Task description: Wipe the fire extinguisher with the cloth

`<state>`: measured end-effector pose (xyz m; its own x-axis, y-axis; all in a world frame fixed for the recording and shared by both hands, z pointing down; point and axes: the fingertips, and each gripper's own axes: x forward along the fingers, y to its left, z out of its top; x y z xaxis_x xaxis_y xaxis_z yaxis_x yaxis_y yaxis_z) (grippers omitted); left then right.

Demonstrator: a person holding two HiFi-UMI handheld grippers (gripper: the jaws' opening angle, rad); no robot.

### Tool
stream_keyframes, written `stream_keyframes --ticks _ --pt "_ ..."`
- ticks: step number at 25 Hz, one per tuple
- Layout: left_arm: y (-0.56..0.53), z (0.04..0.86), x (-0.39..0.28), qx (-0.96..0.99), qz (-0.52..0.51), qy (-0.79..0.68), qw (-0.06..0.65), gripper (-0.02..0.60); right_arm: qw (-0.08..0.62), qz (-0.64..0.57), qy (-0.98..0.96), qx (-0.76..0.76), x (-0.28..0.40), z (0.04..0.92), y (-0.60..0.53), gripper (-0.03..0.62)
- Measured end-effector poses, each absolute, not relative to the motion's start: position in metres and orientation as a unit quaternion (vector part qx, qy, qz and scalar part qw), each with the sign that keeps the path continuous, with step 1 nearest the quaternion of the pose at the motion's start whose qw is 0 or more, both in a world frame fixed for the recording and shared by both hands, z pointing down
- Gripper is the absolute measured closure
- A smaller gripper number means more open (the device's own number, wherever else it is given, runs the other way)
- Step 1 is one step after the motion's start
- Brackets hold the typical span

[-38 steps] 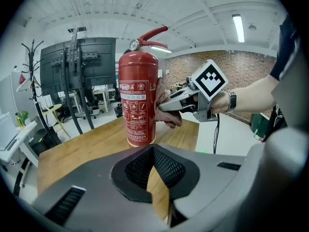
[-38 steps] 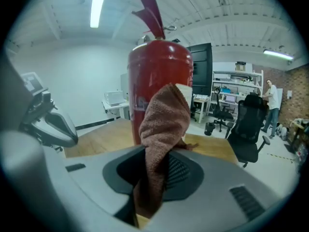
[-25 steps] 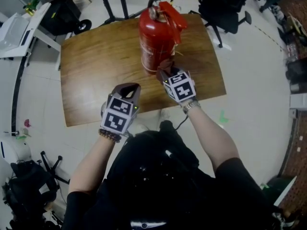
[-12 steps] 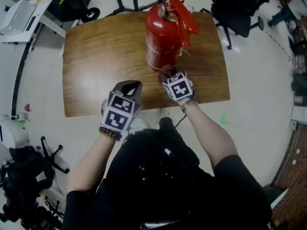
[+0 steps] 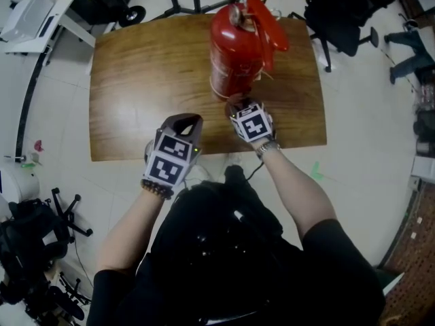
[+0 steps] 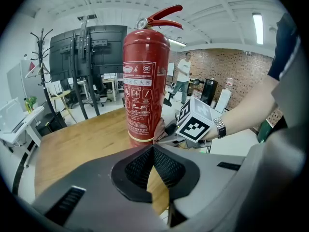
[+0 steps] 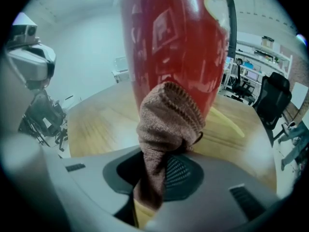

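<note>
**Cloth's down near the foot of the extinguisher now**

We're at a wooden table on a pale floor. There's a black office chair past its far right corner and a brick wall way at the back in the left gripper view.

The red fire extinguisher stands upright on the far right part of the table, lever on top, with its label facing our left gripper.

Our right gripper is clamped on the brownish cloth. A bunched wad sticks out ahead of the jaws and presses against the red cylinder low down, just above the bottom rim. The left gripper view shows the same thing from the side: cloth touching the base, and the marker cube right behind it.

Our left gripper has its jaws pressed together with nothing in them. It hangs over the near edge of the table, left of the right gripper and clear of the extinguisher.

What changed compared with a second ago:
- **Right gripper:** it has sunk down the cylinder. Its cube looks smaller from the head view, and the cloth is closer to the tabletop. Most of that drop came early, since half a second ago looks almost the same as now.
- **Left gripper:** it has barely budged.
- **Extinguisher:** it's on the same spot of the table. Only our head camera drifted a bit, so the table sits slightly differently in frame.
</note>
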<state>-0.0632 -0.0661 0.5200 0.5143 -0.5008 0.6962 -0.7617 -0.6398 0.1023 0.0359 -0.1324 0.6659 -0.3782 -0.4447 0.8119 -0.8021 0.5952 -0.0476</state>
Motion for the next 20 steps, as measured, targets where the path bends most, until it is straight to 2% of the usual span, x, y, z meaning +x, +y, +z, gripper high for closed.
stream_keyframes --ticks 10,20 --pt "-0.062 0.519 -0.067 0.845 0.318 -0.378 0.203 0.581 0.418 0.239 -0.787 0.385 0.035 0.673 -0.127 0.497" --pt "-0.06 0.505 -0.073 0.855 0.292 -0.381 0.195 0.581 0.339 0.195 -0.833 0.392 0.022 0.569 -0.098 0.497"
